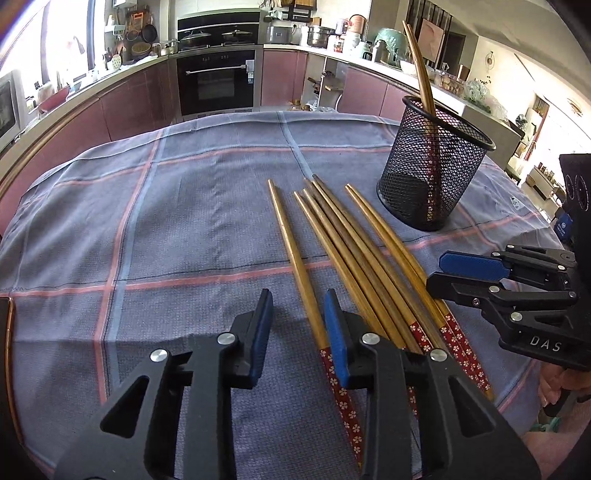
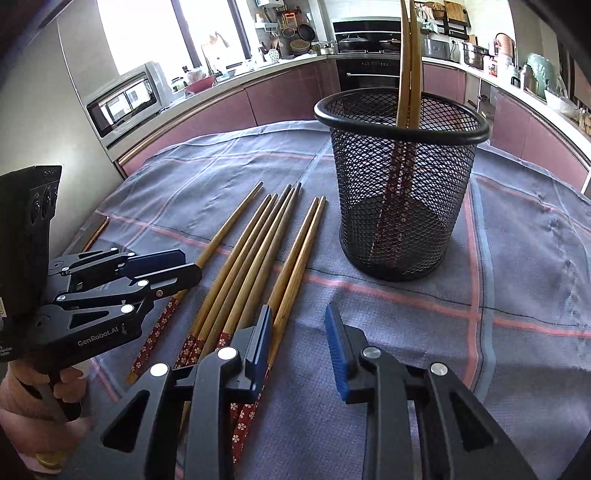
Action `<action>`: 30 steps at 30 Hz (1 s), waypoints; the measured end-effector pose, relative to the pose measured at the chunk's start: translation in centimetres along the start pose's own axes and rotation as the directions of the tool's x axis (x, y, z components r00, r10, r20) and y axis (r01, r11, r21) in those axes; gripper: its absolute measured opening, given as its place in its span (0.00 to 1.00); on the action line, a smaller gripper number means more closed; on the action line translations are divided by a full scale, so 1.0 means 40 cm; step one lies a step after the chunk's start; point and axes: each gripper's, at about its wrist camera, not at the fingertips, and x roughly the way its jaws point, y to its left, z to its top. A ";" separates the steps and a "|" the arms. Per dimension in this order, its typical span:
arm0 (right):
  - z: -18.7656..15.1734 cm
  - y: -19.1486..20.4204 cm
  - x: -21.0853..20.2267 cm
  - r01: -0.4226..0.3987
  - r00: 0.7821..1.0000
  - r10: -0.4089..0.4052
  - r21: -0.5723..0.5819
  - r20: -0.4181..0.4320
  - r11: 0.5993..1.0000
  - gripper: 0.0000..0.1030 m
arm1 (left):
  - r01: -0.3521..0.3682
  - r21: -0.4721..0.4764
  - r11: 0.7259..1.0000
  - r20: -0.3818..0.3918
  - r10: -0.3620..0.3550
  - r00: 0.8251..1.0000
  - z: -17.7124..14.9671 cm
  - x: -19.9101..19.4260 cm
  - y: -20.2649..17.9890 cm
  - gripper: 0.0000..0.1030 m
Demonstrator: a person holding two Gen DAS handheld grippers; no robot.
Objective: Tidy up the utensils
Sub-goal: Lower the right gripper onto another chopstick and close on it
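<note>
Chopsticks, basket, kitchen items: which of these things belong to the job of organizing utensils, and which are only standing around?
Belong to the job:
- loose chopsticks lying on the cloth
- black mesh basket, two chopsticks already standing in it
- left gripper and right gripper, both open

Just standing around:
- checked cloth
- microwave
- oven
- pots and jars on the counter

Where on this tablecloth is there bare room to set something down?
Free: the wide stretch of tablecloth left of the loose chopsticks, and the patch right of the mesh holder. Crowded: the chopstick row beside the holder, with the left hand-held gripper and right hand-held gripper over it.
</note>
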 end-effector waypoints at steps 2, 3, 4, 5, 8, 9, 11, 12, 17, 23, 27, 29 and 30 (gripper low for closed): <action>-0.002 -0.003 -0.001 0.001 1.000 -0.001 0.004 0.001 1.000 0.27 | 0.004 -0.006 1.000 0.000 -0.004 1.000 -0.002 -0.002 0.003 0.26; -0.002 -0.001 -0.001 0.001 1.000 -0.001 0.004 0.000 1.000 0.27 | 0.005 -0.009 1.000 -0.001 -0.005 1.000 -0.002 -0.003 0.003 0.25; -0.001 0.001 0.000 0.001 1.000 -0.001 0.002 -0.002 1.000 0.27 | 0.005 -0.011 1.000 -0.003 -0.005 1.000 -0.003 -0.003 0.004 0.25; 0.000 0.002 0.000 0.002 1.000 -0.002 -0.001 -0.004 1.000 0.27 | 0.005 -0.011 1.000 -0.004 -0.005 1.000 -0.004 -0.003 0.004 0.25; 0.003 0.006 0.004 0.013 1.000 -0.013 -0.015 -0.008 1.000 0.27 | -0.005 -0.004 1.000 -0.004 0.005 1.000 -0.004 -0.002 0.001 0.25; 0.005 0.009 0.007 0.020 1.000 -0.020 -0.020 -0.008 1.000 0.27 | -0.006 -0.001 1.000 -0.005 0.006 1.000 -0.003 0.001 0.002 0.27; 0.012 0.016 0.013 0.036 0.999 -0.036 -0.029 -0.006 0.999 0.27 | -0.013 0.004 1.000 -0.008 0.013 1.000 0.004 0.007 -0.001 0.31; 0.016 0.020 0.017 0.045 0.999 -0.046 -0.033 -0.004 0.998 0.27 | -0.017 0.010 1.000 -0.007 0.017 1.000 0.008 0.010 -0.005 0.32; 0.028 0.028 0.033 0.077 0.997 -0.077 -0.054 0.005 0.996 0.27 | -0.035 0.028 0.999 -0.016 0.035 0.999 0.026 0.031 -0.010 0.32; 0.027 0.017 0.033 0.069 0.998 -0.069 -0.027 0.016 0.997 0.14 | -0.034 0.000 0.999 -0.013 0.034 0.999 0.033 0.038 -0.009 0.22; 0.022 0.002 0.029 0.042 0.999 -0.042 0.016 0.023 0.999 0.07 | -0.021 -0.039 0.999 -0.010 0.021 1.000 0.028 0.034 -0.001 0.09; 0.019 -0.004 0.026 0.035 0.999 -0.036 0.036 0.030 0.999 0.06 | -0.020 -0.050 0.999 -0.005 0.019 1.000 0.022 0.032 0.000 0.07; 0.017 -0.005 0.024 0.033 0.999 -0.035 0.042 0.034 0.999 0.05 | -0.016 -0.057 0.998 -0.002 0.016 1.000 0.021 0.028 0.000 0.07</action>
